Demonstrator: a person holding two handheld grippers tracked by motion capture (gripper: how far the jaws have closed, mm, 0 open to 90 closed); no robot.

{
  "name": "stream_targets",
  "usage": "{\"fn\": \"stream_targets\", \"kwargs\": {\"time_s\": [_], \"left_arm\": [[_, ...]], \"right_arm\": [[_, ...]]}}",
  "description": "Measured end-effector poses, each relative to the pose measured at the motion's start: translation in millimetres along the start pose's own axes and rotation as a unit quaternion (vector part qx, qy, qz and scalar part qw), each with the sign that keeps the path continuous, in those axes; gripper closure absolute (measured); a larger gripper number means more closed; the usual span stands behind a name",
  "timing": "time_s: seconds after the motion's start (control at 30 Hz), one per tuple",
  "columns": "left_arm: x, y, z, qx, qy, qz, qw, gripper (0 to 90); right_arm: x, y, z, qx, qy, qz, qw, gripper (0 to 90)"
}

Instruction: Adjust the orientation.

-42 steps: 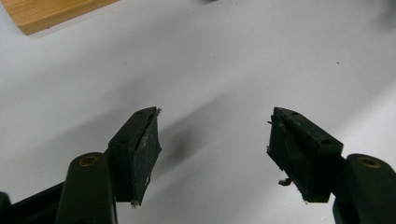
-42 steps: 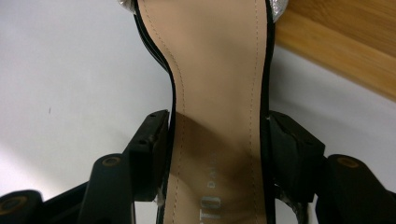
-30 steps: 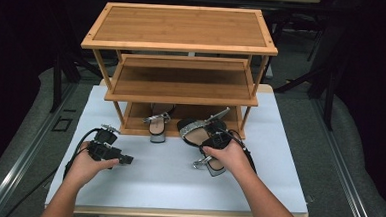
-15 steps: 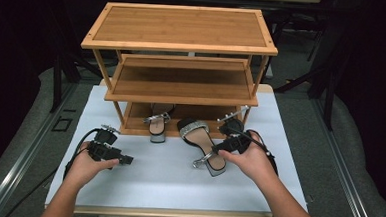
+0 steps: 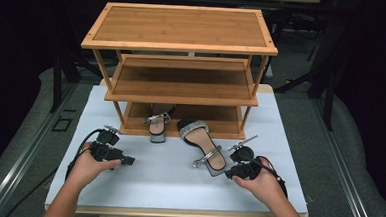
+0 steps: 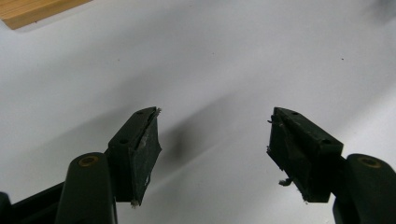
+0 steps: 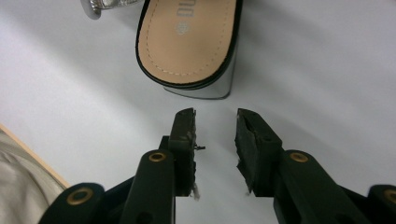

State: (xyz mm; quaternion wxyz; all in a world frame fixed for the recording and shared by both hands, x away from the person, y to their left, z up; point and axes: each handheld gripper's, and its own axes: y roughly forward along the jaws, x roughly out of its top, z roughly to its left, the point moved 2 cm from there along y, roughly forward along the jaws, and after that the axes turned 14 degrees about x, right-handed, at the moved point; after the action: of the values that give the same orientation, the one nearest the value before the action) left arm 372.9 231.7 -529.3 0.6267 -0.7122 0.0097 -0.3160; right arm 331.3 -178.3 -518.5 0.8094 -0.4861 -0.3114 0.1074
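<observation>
- Two sandals on white table cover (image 5: 142, 181), in front of wooden rack (image 5: 179, 42).
- Near sandal (image 5: 201, 144) lies toe toward rack, heel at 5 o'clock, apart from second sandal (image 5: 156, 124), which sits at 10 o'clock from it, toe under lowest shelf.
- Right gripper (image 5: 230, 173): just off the heel at 3 o'clock. Jaws have just been closing; now a narrow gap, nothing between them, heel (image 7: 196, 51) ahead of tips, not touching.
- Left gripper (image 5: 129, 161): jaws spread wide over bare cover.
</observation>
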Motion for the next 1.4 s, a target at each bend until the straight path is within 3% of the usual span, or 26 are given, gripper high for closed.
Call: {"fn": "stream_targets", "kwargs": {"time_s": [0.2, 0.33, 0.4, 0.5, 0.63, 0.7, 0.83, 1.03, 1.2, 1.4], "left_arm": [[-1.2, 0.1, 1.9, 0.003, -0.001, 0.0, 1.0, 33.1], [-1.1, -0.3, 0.9, 0.003, 0.001, -0.001, 1.0, 33.1], [-0.9, -0.2, 0.2, 0.002, 0.001, -0.002, 1.0, 33.2], [-0.7, 0.6, -0.1, 0.001, 0.005, 0.001, 1.0, 33.1], [-0.6, 1.8, -0.2, 0.001, 0.003, 0.001, 1.0, 33.1], [-0.7, 1.7, 0.3, 0.001, 0.003, 0.001, 1.0, 33.1], [-0.9, 1.0, 0.8, 0.0, 0.002, -0.001, 1.0, 33.1], [-1.4, 2.0, 0.9, 0.0, 0.002, 0.002, 1.0, 33.1], [-1.5, 2.6, 1.4, 0.0, 0.002, 0.002, 1.0, 33.1], [-2.1, 3.2, 2.5, 0.001, 0.001, 0.003, 1.0, 33.1]], "right_arm": [[6.5, 13.0, -0.7, 0.002, -0.007, -0.002, 1.0, 67.5], [9.7, 14.8, 6.8, -0.013, -0.017, 0.008, 0.9997, 66.5], [10.6, 15.4, 9.8, 0.003, -0.013, 0.004, 0.9999, 64.2], [13.1, 16.7, 15.6, 0.009, -0.015, -0.002, 0.9999, 62.9], [21.2, 15.2, 21.4, -0.007, -0.019, -0.015, 0.9997, 62.7], [27.4, 13.8, 21.9, 0.017, -0.02, -0.027, 0.9993, 62.7], [38.2, 14.8, 23.2, 0.003, -0.023, -0.037, 0.999, 62.6], [53.8, 15.3, 24.3, 0.009, -0.023, -0.06, 0.9979, 61.0], [62.5, 23.1, 23.3, -0.004, -0.022, -0.055, 0.9982, 61.1], [70.1, 29.9, 27.6, 0.017, -0.015, -0.061, 0.9979, 60.2]]}}
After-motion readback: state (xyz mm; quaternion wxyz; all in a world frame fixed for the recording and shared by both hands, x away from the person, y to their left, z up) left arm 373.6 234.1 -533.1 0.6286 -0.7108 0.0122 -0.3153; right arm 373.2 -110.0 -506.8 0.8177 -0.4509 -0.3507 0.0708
